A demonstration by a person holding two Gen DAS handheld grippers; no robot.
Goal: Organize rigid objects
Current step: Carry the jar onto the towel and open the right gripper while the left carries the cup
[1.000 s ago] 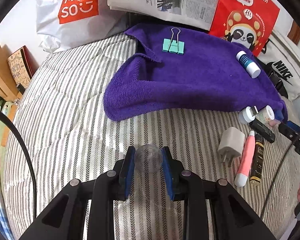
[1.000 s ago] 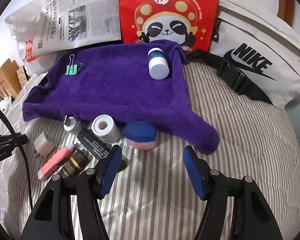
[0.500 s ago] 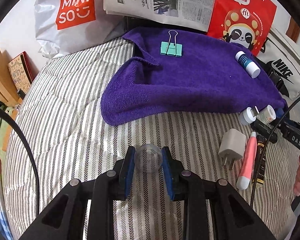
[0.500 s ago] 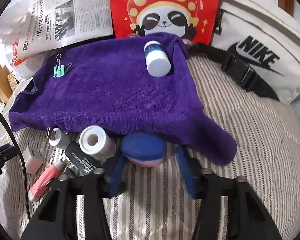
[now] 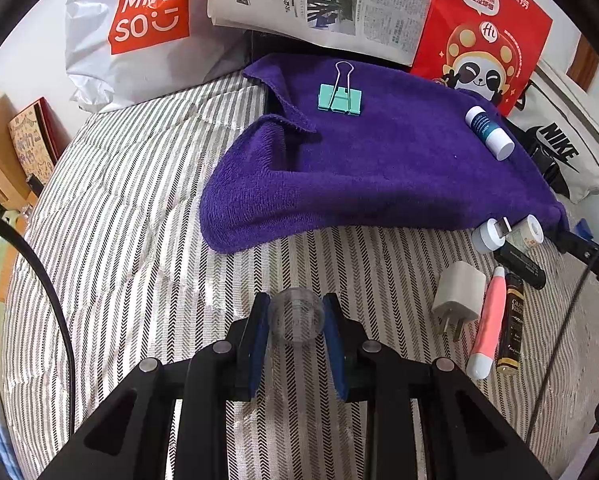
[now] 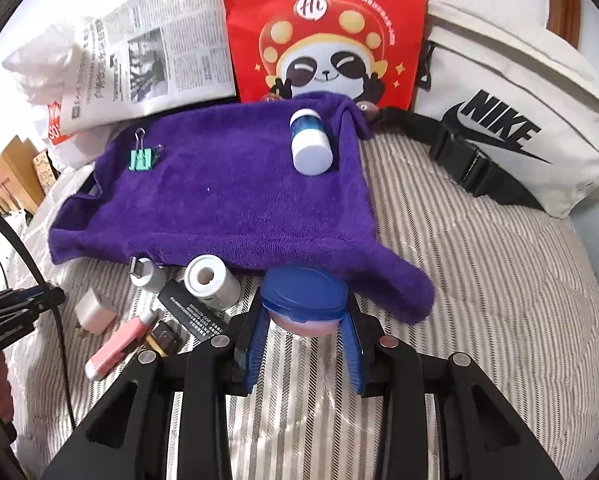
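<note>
My left gripper (image 5: 296, 320) is shut on a small clear plastic cup (image 5: 296, 314), held above the striped bedcover short of the purple towel (image 5: 379, 168). A green binder clip (image 5: 340, 96) and a blue-and-white bottle (image 5: 489, 133) lie on the towel. My right gripper (image 6: 304, 320) has its jaws closed around a blue-lidded pink jar (image 6: 304, 300) at the towel's (image 6: 227, 196) near edge. Left of the jar lie a white roll (image 6: 209, 280), a black tube (image 6: 191, 312) and a pink tube (image 6: 117, 346).
A white charger (image 5: 457, 292), pink tube (image 5: 485, 324) and dark bottle (image 5: 511, 322) lie right of the left gripper. At the back stand a Miniso bag (image 5: 139, 28), newspaper (image 5: 319, 0), red panda bag (image 6: 323, 28) and Nike bag (image 6: 511, 128).
My right gripper moved forward to the blue-lidded jar and closed its jaws around it. My left gripper kept the clear cup and drifted slightly.
</note>
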